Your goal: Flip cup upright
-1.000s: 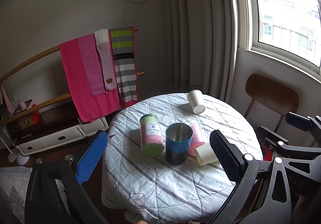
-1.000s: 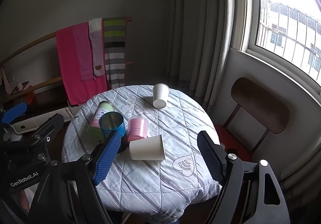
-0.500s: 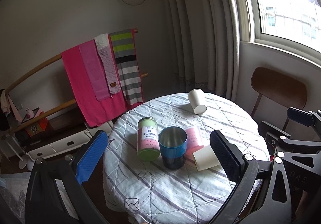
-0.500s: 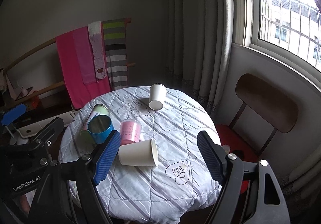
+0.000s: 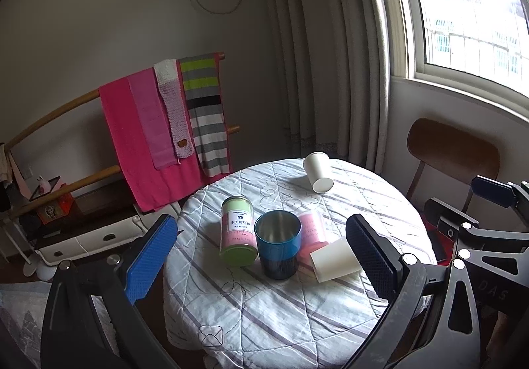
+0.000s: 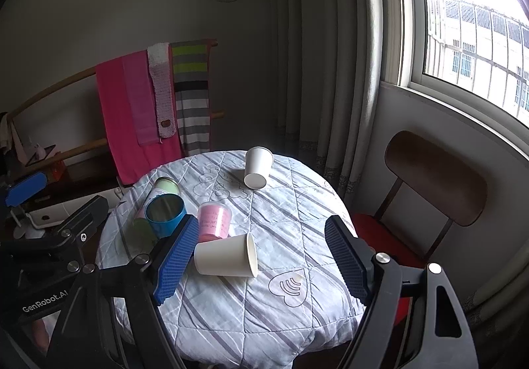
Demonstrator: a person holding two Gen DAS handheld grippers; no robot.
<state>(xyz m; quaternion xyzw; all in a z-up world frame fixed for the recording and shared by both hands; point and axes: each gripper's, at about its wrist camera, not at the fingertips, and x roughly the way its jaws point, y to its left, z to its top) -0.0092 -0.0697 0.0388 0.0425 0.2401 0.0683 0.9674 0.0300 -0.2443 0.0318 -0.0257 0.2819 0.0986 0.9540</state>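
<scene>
A white paper cup (image 6: 226, 255) lies on its side near the front of the round table (image 6: 297, 236), mouth to the right; it also shows in the left wrist view (image 5: 334, 260). A second white paper cup (image 6: 258, 166) lies tipped at the far side, also in the left wrist view (image 5: 317, 172). My right gripper (image 6: 261, 260) is open and empty, above and before the near cup. My left gripper (image 5: 261, 263) is open and empty, before the table's left part.
A blue metal cup (image 5: 278, 243) stands upright beside a lying green-lidded tin (image 5: 238, 235) and a pink container (image 5: 312, 230). A wooden chair (image 6: 433, 184) stands right of the table. A towel rack (image 5: 158, 124) stands behind left.
Both grippers have tilted up and drawn back a little, so the table sits lower in both views. The cups have not moved. Both grippers stay open.
</scene>
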